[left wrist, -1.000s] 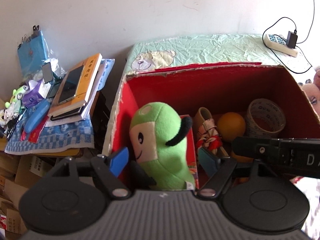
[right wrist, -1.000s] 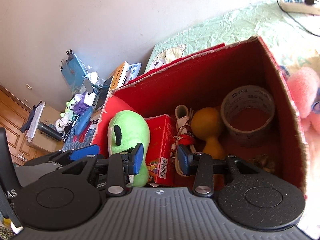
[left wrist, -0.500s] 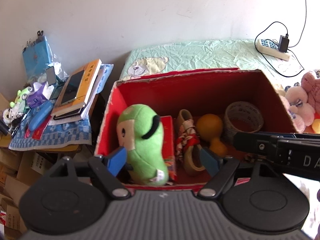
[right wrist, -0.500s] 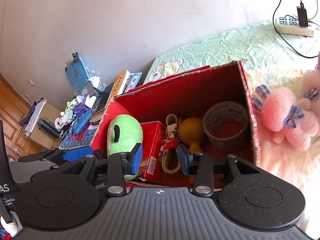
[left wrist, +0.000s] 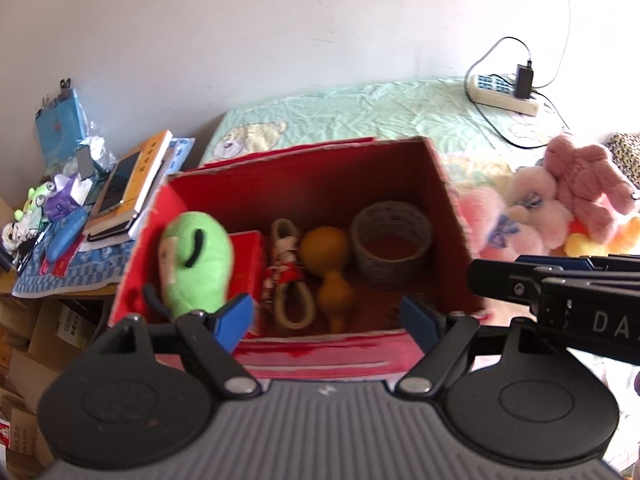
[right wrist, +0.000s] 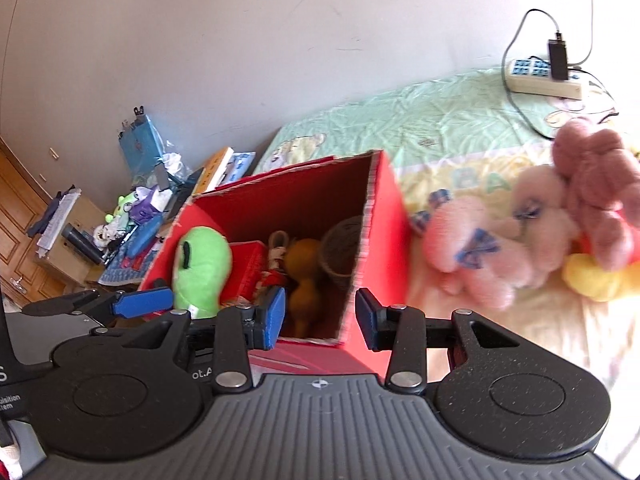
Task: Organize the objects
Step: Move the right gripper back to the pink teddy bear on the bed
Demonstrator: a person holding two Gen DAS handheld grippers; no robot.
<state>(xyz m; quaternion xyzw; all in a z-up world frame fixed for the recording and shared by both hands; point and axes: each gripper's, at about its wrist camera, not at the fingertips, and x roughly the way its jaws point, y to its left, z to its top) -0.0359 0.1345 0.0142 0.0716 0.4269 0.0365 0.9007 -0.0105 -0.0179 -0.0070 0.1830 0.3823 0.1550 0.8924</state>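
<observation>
i see the green plush, gourd and tape roll already boxed; pink plush toys wait outside; left gripper and right gripper are both released, empty.

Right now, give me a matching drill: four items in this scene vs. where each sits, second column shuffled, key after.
Items:
1. green plush
2. tape roll
3. power strip
4. pink plush toys

Places:
A. on the bed, by the wall
B. left end of the red box
C. on the bed, right of the box
D. right end of the red box

Pairs: 1-B, 2-D, 3-A, 4-C
</observation>
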